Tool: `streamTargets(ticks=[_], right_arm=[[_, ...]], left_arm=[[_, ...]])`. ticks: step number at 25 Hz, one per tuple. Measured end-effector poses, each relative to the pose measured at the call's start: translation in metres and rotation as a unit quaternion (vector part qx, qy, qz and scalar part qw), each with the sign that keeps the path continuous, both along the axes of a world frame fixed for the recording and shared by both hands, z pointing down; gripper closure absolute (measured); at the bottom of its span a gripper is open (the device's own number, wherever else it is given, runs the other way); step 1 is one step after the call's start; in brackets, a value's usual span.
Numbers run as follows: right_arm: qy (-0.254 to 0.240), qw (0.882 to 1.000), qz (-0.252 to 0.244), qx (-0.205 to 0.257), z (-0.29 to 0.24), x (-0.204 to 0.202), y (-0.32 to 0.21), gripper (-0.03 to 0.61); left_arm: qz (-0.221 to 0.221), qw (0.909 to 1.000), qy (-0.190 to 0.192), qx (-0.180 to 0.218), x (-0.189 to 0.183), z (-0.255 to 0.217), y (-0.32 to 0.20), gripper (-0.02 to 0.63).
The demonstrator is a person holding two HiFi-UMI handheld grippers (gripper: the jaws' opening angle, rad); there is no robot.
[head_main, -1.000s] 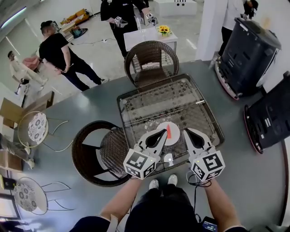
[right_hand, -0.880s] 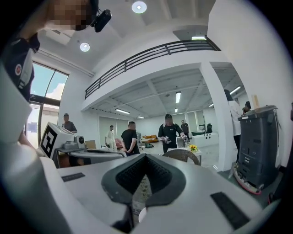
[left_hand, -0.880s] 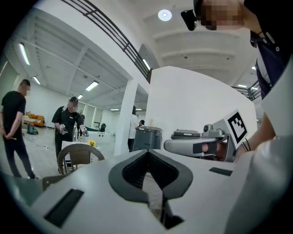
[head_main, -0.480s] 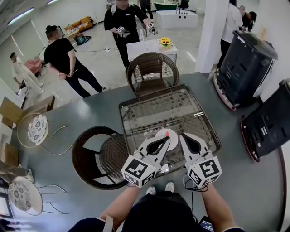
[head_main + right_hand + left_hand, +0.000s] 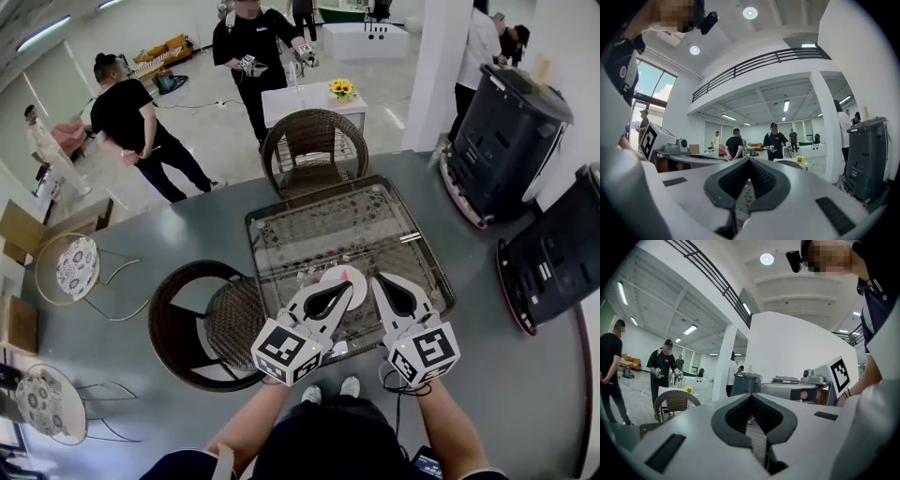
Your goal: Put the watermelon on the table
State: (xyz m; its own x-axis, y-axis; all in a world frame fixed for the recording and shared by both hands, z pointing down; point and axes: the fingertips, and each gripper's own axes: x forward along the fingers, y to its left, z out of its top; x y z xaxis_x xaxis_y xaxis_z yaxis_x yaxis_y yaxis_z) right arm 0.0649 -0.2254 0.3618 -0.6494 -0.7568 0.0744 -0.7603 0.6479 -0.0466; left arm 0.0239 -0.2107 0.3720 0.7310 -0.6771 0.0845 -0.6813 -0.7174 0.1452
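Both closed, left gripper (image 5: 348, 286), right gripper (image 5: 376, 279)

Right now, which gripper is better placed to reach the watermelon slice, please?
Probably left: the left gripper overlaps the plate just below the watermelon slice; the right gripper sits beside its rim. Both are shut.

1. The glass table (image 5: 267, 217) stands in the middle, straight before the person.
2. A plate (image 5: 328, 276) lies on the table close to its near edge, and the watermelon slice (image 5: 344, 276) lies on the plate.
3. The left gripper (image 5: 349, 286) and the right gripper (image 5: 376, 279) hang side by side over that near edge, with their tips at the plate.
4. The far chair (image 5: 314, 127) stands behind the table, and the side chair (image 5: 187, 319) stands at its left.
5. Behind the far chair, a small table (image 5: 291, 98) bears flowers (image 5: 341, 89).
6. The bigger machine (image 5: 511, 122) and the nearer machine (image 5: 553, 253) stand to the right of the glass table.
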Motion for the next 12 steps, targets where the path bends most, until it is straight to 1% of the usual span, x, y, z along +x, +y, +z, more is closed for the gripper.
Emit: streamTargets(ticks=[12], right_arm=[[-0.001, 1.0, -0.002, 0.01, -0.0062, -0.0036, 0.0066, 0.578]], left_arm=[[0.008, 1.0, -0.001, 0.001, 0.0025, -0.0024, 0.0092, 0.607]])
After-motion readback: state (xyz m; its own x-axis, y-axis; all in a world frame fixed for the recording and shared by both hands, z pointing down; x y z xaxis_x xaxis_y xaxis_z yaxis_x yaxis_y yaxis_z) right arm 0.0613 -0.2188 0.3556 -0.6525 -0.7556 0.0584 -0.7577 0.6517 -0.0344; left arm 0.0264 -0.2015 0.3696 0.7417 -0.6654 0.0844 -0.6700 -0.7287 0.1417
